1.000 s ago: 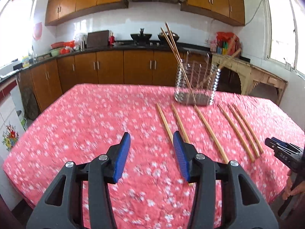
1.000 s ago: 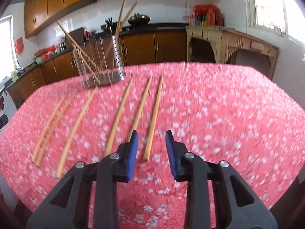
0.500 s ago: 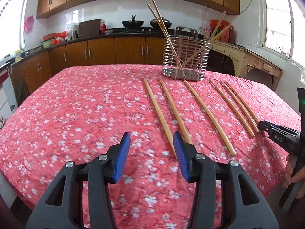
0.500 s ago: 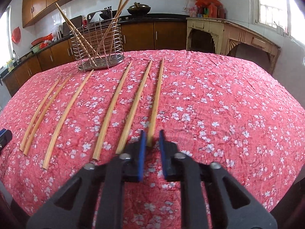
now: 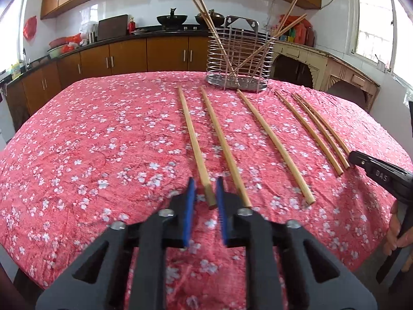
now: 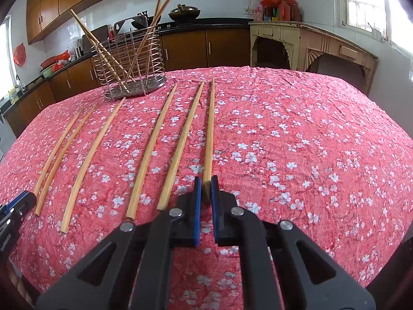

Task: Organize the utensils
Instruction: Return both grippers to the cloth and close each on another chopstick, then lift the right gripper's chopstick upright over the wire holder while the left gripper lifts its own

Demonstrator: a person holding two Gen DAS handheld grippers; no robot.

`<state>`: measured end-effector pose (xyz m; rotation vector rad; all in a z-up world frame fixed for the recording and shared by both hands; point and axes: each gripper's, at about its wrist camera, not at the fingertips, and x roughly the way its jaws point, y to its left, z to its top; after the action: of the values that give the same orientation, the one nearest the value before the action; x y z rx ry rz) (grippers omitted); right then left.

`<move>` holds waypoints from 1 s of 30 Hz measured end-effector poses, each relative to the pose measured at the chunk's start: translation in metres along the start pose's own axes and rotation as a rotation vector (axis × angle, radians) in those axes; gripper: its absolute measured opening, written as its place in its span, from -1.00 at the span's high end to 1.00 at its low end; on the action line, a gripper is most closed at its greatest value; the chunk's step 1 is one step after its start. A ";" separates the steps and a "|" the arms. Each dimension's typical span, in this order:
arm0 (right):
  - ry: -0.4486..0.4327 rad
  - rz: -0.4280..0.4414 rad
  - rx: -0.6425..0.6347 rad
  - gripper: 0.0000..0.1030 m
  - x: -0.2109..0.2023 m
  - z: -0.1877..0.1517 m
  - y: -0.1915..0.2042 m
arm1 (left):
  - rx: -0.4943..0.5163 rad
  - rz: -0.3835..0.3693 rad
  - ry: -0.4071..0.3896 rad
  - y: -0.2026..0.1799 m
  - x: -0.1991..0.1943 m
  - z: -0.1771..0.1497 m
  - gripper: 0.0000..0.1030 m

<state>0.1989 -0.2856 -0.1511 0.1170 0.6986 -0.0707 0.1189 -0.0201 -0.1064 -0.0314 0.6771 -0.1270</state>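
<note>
Four chopsticks stand in the wire holder point(image 5: 237, 59). Six lie beside it; the left gripper point(image 5: 205, 192) and right gripper point(image 6: 205, 191) each pinch one.

Right gripper point(image 6: 206, 190) clamps the rightmost chopstick point(image 6: 209, 134) of 6.

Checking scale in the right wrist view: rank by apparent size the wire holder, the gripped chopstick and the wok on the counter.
1. Wire holder
2. Gripped chopstick, nearly as long, nearer.
3. Wok, farthest, so unsure.
</note>
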 end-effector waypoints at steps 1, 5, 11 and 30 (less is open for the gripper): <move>0.000 0.001 0.001 0.84 -0.001 -0.001 0.001 | -0.009 -0.005 0.002 0.003 0.000 0.001 0.83; -0.001 0.004 0.009 0.84 -0.004 -0.005 0.000 | -0.030 -0.003 0.001 0.019 -0.003 0.001 0.85; -0.005 0.006 0.029 0.84 -0.005 -0.006 -0.001 | -0.021 -0.021 -0.015 0.021 -0.008 -0.006 0.76; -0.020 -0.004 0.021 0.84 -0.005 -0.008 0.003 | -0.038 0.004 -0.008 0.020 0.002 0.005 0.86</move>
<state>0.1904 -0.2816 -0.1542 0.1353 0.6781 -0.0833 0.1253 -0.0010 -0.1052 -0.0674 0.6714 -0.1099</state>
